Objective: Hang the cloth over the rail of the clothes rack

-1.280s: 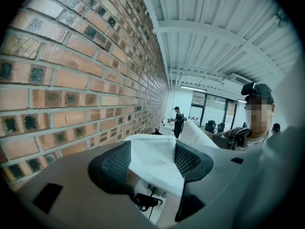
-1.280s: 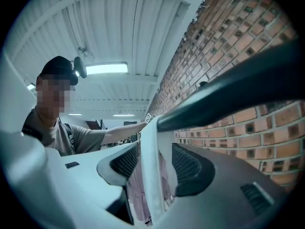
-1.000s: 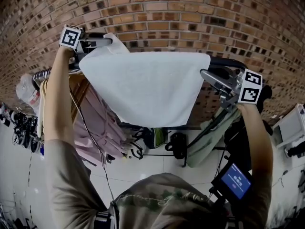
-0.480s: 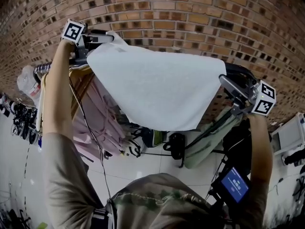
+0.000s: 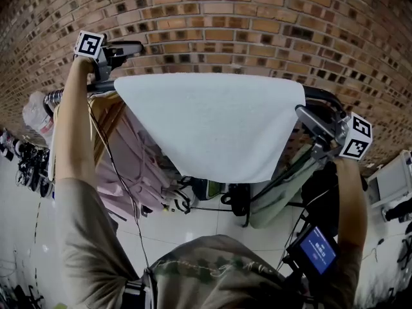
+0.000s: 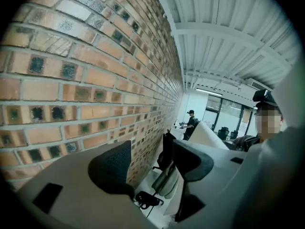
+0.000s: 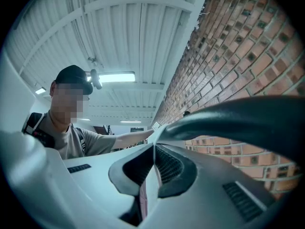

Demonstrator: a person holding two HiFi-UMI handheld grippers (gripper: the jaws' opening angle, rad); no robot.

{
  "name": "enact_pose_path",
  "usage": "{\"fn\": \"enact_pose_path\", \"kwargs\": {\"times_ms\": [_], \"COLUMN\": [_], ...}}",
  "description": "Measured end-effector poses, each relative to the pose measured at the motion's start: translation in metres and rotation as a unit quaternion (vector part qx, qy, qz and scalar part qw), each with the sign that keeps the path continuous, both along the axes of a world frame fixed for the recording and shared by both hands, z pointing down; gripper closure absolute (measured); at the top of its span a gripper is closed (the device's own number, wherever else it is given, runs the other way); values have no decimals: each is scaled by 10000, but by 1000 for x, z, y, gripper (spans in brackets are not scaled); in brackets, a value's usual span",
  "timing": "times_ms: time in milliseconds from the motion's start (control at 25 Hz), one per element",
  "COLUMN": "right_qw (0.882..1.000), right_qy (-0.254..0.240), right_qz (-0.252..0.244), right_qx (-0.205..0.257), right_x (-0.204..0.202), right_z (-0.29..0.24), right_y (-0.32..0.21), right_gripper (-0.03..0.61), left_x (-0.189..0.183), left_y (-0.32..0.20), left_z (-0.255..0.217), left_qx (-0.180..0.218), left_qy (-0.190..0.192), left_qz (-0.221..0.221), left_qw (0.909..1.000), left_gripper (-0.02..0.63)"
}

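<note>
Overhead, the cloth (image 5: 212, 121) lies draped across the rail (image 5: 320, 96) of the clothes rack. Its top edge runs straight along the bar and its front hangs down to a blunt point before the brick wall (image 5: 257, 18). The cloth hides most of the rail, so only the dark curved end at the right and a short stretch at the left show. How far the cloth falls behind the bar cannot be seen. The right gripper (image 5: 301, 113) is clamped on the cloth's right corner. In the right gripper view its pads (image 7: 169, 168) press together on a thin white edge, with the dark rail arching just above. The left gripper (image 5: 132, 46) sits just above the cloth's left corner, apart from it. Its pads (image 6: 112, 163) stand wide with nothing between them — only wall and distant room show through the gap. Pink garments (image 5: 138, 166) hang below, and they and the person's shoulder hide most of the rack's lower frame.
</note>
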State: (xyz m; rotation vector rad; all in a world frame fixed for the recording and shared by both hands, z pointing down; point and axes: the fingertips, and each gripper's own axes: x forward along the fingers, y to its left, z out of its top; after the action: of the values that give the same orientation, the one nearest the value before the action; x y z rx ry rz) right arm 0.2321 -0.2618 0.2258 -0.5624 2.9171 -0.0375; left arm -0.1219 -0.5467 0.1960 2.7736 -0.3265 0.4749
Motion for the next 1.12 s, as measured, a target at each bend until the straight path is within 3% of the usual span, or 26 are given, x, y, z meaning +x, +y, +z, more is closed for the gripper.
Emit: {"fn": "enact_pose_path", "kwargs": {"times_ms": [200,320,560,680,840,1040,1120], "right_qw": [9999,9999,9991,9984,9990,9991,9992], "right_qy": [-69,-56,-310,-438,-355,-359,-362], "right_qz": [-48,-98,-262,-293,-217,-192,-103], "right_qx": [-74,-91,-116,-213,-164,-108,-108], "right_x": [-2,-4,-8,-10,-11,-18,-16], "right_z": [-1,1,0,-2,0,2,3], "right_y": [-1,-1,0,2,5,13,7], "right_gripper": [560,560,560,560,558,557,555], "left_x": [35,49,52,55,62,72,76], "left_y": [26,38,57,70,112,170,181], "left_z": [-11,-27,-107,-124,-130,-126,-125], "left_qx": [553,1058,2000,2163,2089,2405,2403], "left_qy": [-8,96,1332,1324,1535,1792,1830], "left_qz": [787,923,762,621,594,780,848], "left_qw": [9954,9901,9677,9653,9640,9508,9495], "left_gripper": [350,350,351,351,351,353,353]}}
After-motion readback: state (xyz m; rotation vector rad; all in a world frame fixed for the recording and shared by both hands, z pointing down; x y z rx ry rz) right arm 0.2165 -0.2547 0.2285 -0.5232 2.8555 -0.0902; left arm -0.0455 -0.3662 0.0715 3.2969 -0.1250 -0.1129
